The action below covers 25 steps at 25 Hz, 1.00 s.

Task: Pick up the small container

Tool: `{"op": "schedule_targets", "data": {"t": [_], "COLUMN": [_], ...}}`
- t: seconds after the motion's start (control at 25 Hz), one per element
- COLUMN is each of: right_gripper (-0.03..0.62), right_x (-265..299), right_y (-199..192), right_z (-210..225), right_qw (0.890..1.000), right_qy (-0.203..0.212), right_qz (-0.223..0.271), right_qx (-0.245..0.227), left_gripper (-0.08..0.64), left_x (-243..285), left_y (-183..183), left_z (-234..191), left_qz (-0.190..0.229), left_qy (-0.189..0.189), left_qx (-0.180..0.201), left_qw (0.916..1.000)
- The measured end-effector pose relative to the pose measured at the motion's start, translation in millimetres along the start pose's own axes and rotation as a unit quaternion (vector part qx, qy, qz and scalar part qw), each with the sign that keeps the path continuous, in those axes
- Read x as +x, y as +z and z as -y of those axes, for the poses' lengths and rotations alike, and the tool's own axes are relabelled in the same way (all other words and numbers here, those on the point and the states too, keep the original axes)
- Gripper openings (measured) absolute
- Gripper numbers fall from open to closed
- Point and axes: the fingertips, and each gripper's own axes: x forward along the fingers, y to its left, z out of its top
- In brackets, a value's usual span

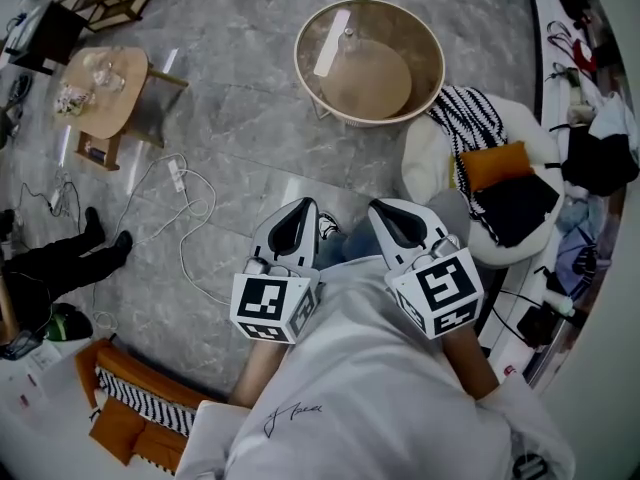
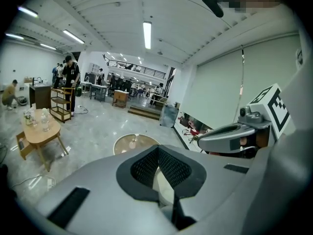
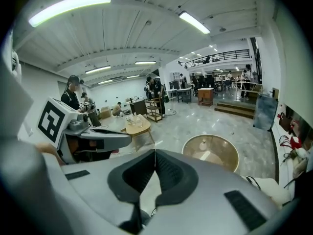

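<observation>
Both the left gripper and right gripper sit near the person's chest, jaws pressed together and empty. Nothing is picked up yet. What looks like the small container stands far ahead on the round table. Floor cable lies left, and a cushioned chair crowds the right.
</observation>
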Motion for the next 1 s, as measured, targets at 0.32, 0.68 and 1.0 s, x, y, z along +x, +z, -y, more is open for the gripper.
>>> {"op": "schedule_targets", "data": {"t": [0.32, 0.68, 1.0], "right_gripper": [0.014, 0.012, 0.012], "right_x": [15, 44, 83], "right_y": [-8, 24, 68], "right_z": [31, 83, 148], "right_qw": [0.998, 0.999, 0.999], "right_qy": [-0.044, 0.000, 0.032], "right_qz": [-0.038, -0.010, -0.003], "right_qx": [0.014, 0.031, 0.039], "left_gripper": [0.009, 0.009, 0.009], "left_x": [29, 98, 180], "left_y": [4, 34, 89], "left_z": [2, 8, 10], "left_qz": [-0.026, -0.045, -0.054], "left_qy": [-0.026, -0.043, -0.050], "left_qx": [0.017, 0.047, 0.108], "left_qw": [0.9992, 0.9969, 0.9914]}}
